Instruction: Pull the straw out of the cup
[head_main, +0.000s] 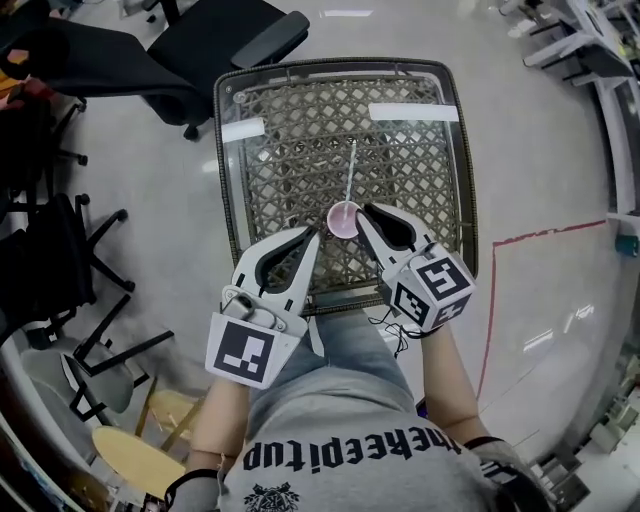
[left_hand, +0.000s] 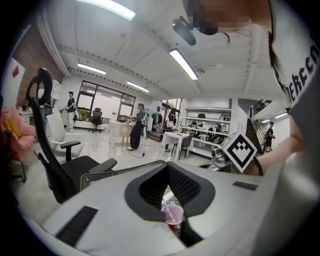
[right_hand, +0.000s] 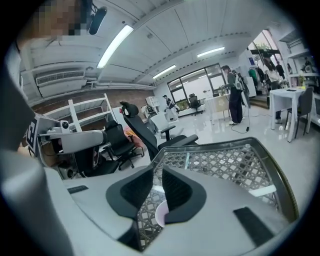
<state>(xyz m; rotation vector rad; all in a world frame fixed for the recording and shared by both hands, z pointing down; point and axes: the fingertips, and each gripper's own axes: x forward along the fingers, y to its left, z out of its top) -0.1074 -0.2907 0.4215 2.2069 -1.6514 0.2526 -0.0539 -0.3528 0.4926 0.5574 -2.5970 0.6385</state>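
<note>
Left gripper (head_main: 311, 233) jaws together, right gripper (head_main: 365, 211) jaws part-open, both empty, 8 and 3 o'clock of cup (head_main: 343, 219) on desk (head_main: 410, 160).

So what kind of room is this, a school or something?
Probably a big open office or workshop lab, not a home: there are rolling office chairs, shelves loaded with equipment, and long ceiling lights.

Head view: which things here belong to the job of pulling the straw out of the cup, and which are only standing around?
Belong to the job: cup, straw, left hand-held gripper, right hand-held gripper, table under the cup.

Only standing around: black office chair, yellow stool, red tape line on the floor.
</note>
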